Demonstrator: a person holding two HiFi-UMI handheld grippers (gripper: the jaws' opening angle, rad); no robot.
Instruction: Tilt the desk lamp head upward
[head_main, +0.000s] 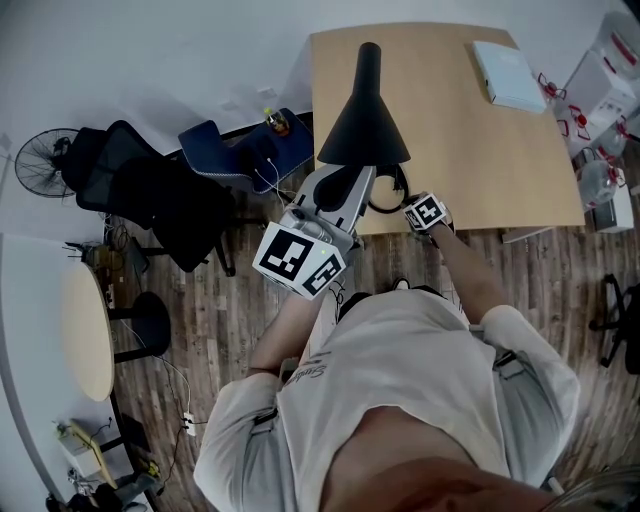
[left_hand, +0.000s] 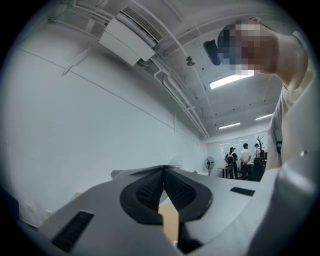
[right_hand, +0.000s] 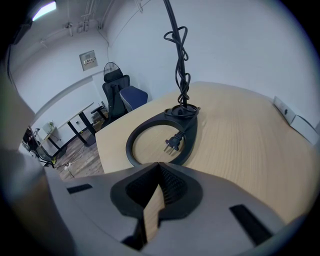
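Pale wooden surface (head_main: 470, 160) fills the upper part of the head view, set in a white-walled office with a plank floor. On it, near the edge at the person's side, stands the lamp. Its matte black cone-shaped desk lamp head (head_main: 362, 120) sits at about 12 o'clock of the person, wide mouth toward them and narrow neck pointing away.

The right gripper view shows the black ring-shaped lamp base (right_hand: 190, 135) lying flat on the wood. A black two-pin plug (right_hand: 172, 144) rests inside the ring, and the black cord (right_hand: 180, 55) is wound up the thin stem. The lamp looks unplugged and bundled.

The left claw (left_hand: 163, 175) is at roughly 7 o'clock of the lamp head, close under its rim in the head view. It is clenched, pads meeting at the tips with nothing between them. Its camera looks up at wall and ceiling, so it points upward. That probably suits nudging the rim up from below, though no view shows contact.

The right claw (right_hand: 159, 167) is at about 5 o'clock of the head, low by the base. It too is clenched and empty, aimed across the ring, likely placed to steady the light base against tipping.

Further out, a flat white box (head_main: 508, 75) lies at 1 o'clock on the far corner. Dark office chairs (head_main: 150, 195) and a floor fan (head_main: 40, 160) stand off at 10 o'clock.
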